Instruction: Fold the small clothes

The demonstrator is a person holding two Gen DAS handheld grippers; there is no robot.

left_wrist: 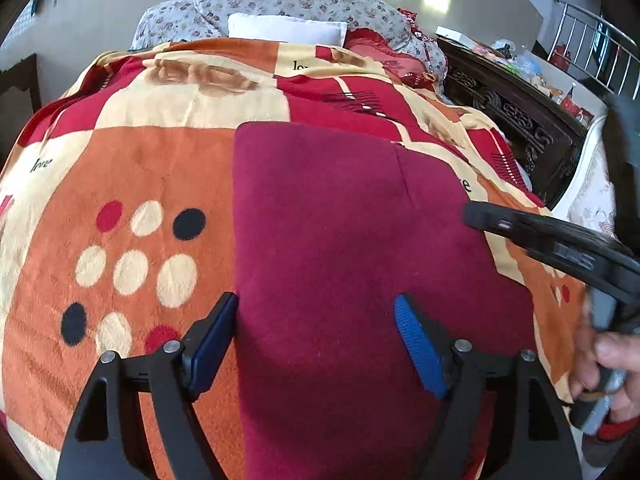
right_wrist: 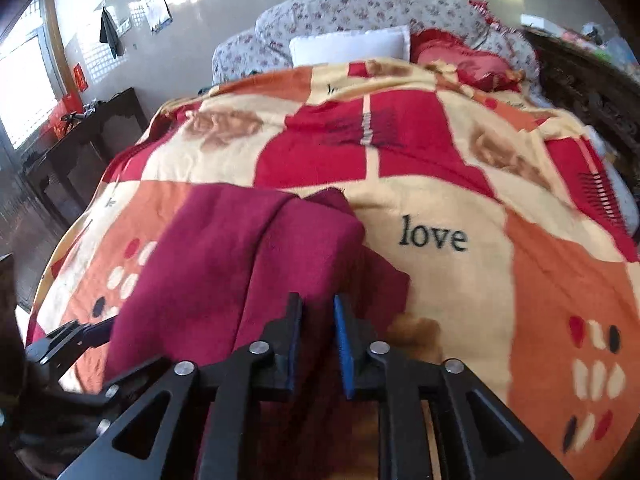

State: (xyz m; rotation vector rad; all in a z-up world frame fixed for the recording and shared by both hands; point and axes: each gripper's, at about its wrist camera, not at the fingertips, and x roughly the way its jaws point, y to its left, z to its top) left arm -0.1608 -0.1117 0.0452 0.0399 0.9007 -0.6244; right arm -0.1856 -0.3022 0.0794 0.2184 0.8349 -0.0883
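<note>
A dark red cloth [left_wrist: 340, 220] lies spread on a patterned blanket [left_wrist: 140, 168] that covers the bed. My left gripper [left_wrist: 316, 300] stands open over the cloth's near part, its left finger at the cloth's left edge and nothing pinched. From the right, my right gripper [left_wrist: 470, 214] reaches onto the cloth's right edge. In the right wrist view the right gripper [right_wrist: 317, 304] shows only a narrow gap, filled by the dark red cloth [right_wrist: 240, 260], and its pads press on a fold of it. The left gripper [right_wrist: 72, 332] shows at the cloth's far left edge.
Floral pillows [left_wrist: 288, 0], a white pillow [left_wrist: 286, 28] and a red cushion [right_wrist: 460, 56] lie at the bed's head. A dark carved wooden piece [left_wrist: 508, 108] runs along the right side. A dark table [right_wrist: 88, 136] stands left. A hand [left_wrist: 608, 360] holds the right gripper.
</note>
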